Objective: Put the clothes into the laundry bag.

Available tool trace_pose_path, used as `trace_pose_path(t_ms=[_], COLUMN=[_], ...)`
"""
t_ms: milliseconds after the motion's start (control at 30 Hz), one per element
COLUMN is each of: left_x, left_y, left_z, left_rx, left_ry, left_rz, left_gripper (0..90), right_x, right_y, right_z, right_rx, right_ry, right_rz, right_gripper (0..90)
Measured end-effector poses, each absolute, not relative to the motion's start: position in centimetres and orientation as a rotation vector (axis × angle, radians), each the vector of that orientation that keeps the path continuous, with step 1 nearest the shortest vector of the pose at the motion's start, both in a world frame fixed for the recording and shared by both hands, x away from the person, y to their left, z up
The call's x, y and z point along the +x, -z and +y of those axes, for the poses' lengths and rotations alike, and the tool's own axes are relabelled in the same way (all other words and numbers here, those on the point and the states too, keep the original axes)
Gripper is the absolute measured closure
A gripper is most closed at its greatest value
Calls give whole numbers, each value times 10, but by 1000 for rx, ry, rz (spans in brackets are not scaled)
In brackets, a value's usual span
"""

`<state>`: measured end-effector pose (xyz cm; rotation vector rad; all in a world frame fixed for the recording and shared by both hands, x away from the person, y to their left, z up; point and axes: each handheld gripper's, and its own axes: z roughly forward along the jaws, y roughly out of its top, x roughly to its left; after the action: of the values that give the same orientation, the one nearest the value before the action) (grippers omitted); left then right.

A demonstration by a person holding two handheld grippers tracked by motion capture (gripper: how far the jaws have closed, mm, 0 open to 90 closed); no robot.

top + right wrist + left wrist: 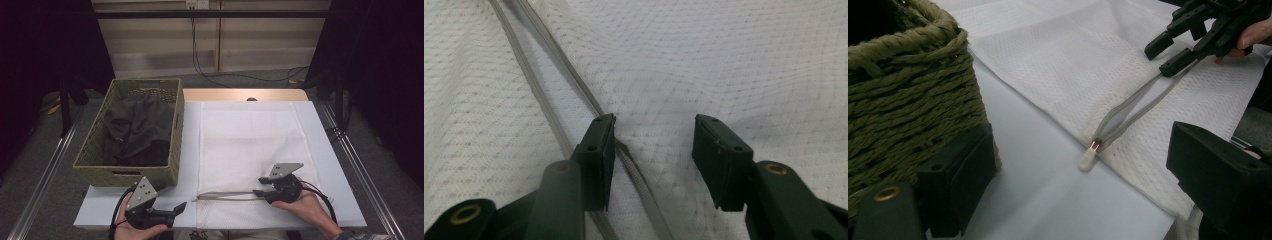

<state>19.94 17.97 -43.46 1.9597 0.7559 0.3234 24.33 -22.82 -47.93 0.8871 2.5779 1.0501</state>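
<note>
A white mesh laundry bag [250, 140] lies flat on the table, its grey zipper [225, 194] partly parted along the near edge. The white zipper pull [1087, 160] rests at the bag's left corner. My right gripper [261, 185] is open at the zipper's right end, one jaw on each side of the bag's edge. In the right gripper view the right gripper [654, 155] hangs just above the mesh, with the zipper tape [549, 55] running past its left jaw. My left gripper [177, 208] is open and empty, low by the table's front edge, pointing at the pull.
A woven olive basket [95, 150] with dark clothes [137, 130] inside stands at the table's left, close to my left gripper. The white table surface [330, 165] shows right of the bag. A wooden strip [245, 95] runs along the far edge.
</note>
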Motion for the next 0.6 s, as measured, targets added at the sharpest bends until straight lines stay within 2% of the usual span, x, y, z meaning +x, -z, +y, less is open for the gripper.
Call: trace_pose_path(t_ms=[67, 100, 200, 333, 600], left_x=[199, 200, 199, 199, 199], left_y=[434, 435, 435, 436, 435], left_z=[180, 179, 180, 179, 180], left_rx=[1963, 1962, 1965, 1967, 1964], left_ry=[-330, -329, -329, -321, -324], left_rz=[759, 762, 761, 757, 765], left_gripper=[121, 121, 121, 122, 123], right_x=[244, 245, 246, 249, 253], right_y=[479, 479, 478, 478, 477], right_z=[-229, -229, -229, -230, -229], right_rx=[898, 902, 891, 898, 901], right_ry=[-1044, -1038, -1032, -1031, -1018], right_rz=[2564, 2551, 2558, 2549, 2574], right_gripper=[580, 633, 646, 726, 795])
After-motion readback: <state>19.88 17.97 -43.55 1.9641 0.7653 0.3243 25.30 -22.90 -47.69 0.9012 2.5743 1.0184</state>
